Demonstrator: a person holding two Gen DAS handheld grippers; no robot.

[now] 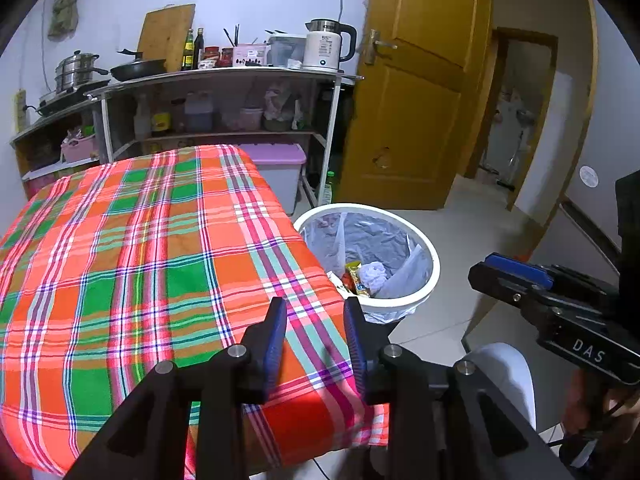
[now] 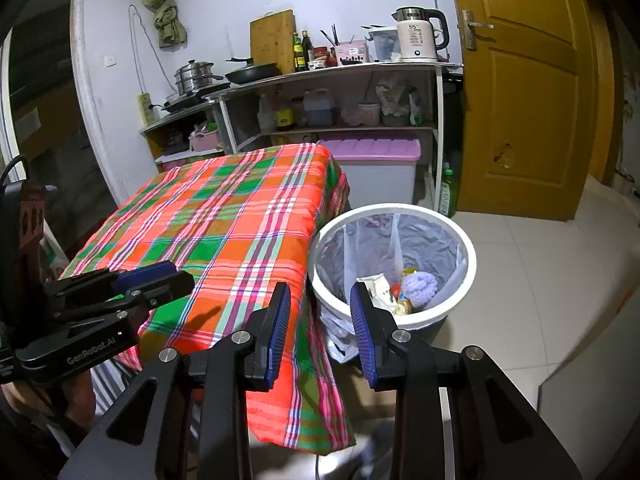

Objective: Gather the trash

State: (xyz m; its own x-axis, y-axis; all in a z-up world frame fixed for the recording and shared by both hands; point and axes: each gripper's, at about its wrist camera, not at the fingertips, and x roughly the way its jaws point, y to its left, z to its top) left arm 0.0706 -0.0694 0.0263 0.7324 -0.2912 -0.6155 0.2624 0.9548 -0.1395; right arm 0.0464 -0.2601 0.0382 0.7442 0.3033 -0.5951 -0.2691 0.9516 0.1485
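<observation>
A soft woven plaid cloth (image 1: 140, 260) in orange, green and pink covers the table, its surface flat and bare; it folds over the near right corner and hangs in a loose drape toward the floor. The left gripper (image 1: 316, 312) hovers over that corner, its ribbed blue pads parted a moderate gap with nothing but cloth showing between them. Just beside the table's right edge stands the bin (image 1: 430, 276), a round white plastic rim around a crinkled translucent liner. The trash (image 1: 366, 276) lies at its bottom: a glossy yellow-red wrapper, a crumpled white wad, a fuzzy lilac ball and a pale packet. The right gripper (image 2: 320, 300) hangs over the narrow gap between the table edge and the bin rim, jaws likewise partly open and empty. Right of the bin, smooth pale floor tiles (image 2: 540, 272) run open to the yellow wooden door (image 2: 520, 100).
</observation>
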